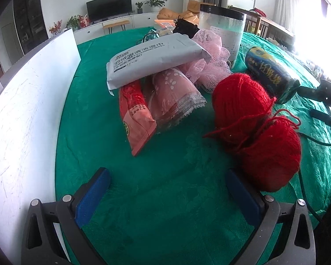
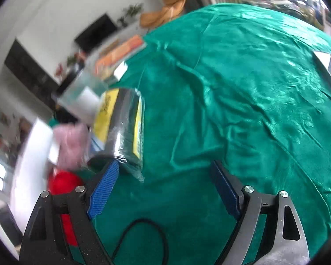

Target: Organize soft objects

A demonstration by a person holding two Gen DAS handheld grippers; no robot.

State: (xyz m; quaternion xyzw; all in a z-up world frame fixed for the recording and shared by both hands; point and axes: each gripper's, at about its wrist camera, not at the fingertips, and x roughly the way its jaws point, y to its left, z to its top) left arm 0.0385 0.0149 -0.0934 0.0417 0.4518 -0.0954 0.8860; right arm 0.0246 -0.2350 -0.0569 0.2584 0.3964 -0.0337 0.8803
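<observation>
Table: covered by a green cloth (image 1: 165,176); a white board (image 1: 33,110) stands along its left edge in the left wrist view.
Left gripper (image 1: 167,185): blue-padded fingers spread wide over bare cloth at the near edge, nothing between them.
Right gripper (image 2: 163,183): fingers spread wide, empty; only green cloth lies between them, and a black cable (image 2: 143,231) loops below.
Wipes pack (image 1: 156,59): grey soft pack near the table's middle, printed with Chinese characters and "CLEANING WIPES"; it rests on top of the pile.
Red packet (image 1: 136,119): under the wipes pack's near end; small Chinese print and a round green logo, too small to read.
Pink lace bundle (image 1: 176,97): just beside the red packet, also under the wipes pack.
Pink mesh puff (image 1: 209,66): behind the lace bundle, touching the wipes pack.
Red yarn (image 1: 258,123): two balls touching, right of the pile, loose strands trailing.
Blue roll (image 1: 271,72): toward the right edge, behind the yarn; yellow Chinese characters on its wrapper.
Clear jar (image 1: 222,28): black-rimmed, upright at the far side behind the puff; its label is illegible.
Right wrist view: blurred; the roll's wrapper shows yellow and black, lying just ahead of the left finger.
</observation>
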